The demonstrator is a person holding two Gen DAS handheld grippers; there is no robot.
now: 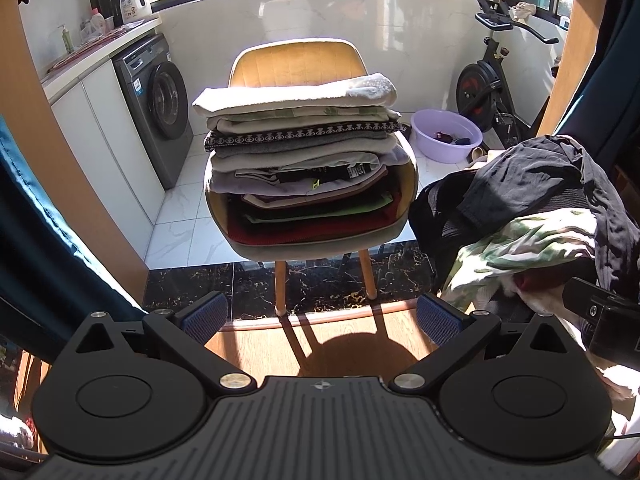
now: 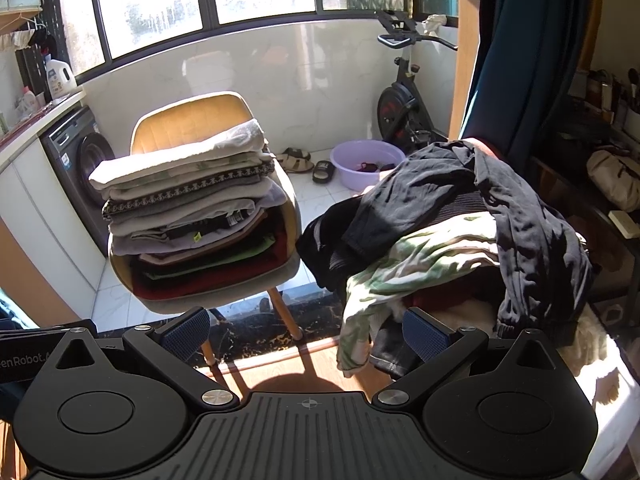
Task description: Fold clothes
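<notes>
Left wrist view looks straight at a yellow chair [image 1: 294, 60] with a tall stack of folded clothes [image 1: 298, 152] on its seat, pale stuff on top, a patterned dark band partway down, reds and greens at the bottom. The left gripper [image 1: 320, 318] has its blue-padded fingers spread wide with nothing between them, just wood floor and the chair's shadow below. Off to the right is the messy pile of unfolded clothes [image 1: 532, 216], a black garment draped over a green-and-white camo-looking one, sitting just beside the chair.

From the right wrist view, the right gripper [image 2: 306, 334] is also wide apart and holding nothing. Its right finger sits in front of the low edge of the pile, where the camo piece [image 2: 420, 264] hangs down; can't tell if it's actually touching.

Behind all this: a washing machine [image 1: 154, 106] under a white counter on the left, a purple basin [image 1: 446, 134] on the tile floor, an exercise bike [image 1: 486, 80] by the window, and a dark teal curtain [image 2: 516, 60] on the right.
</notes>
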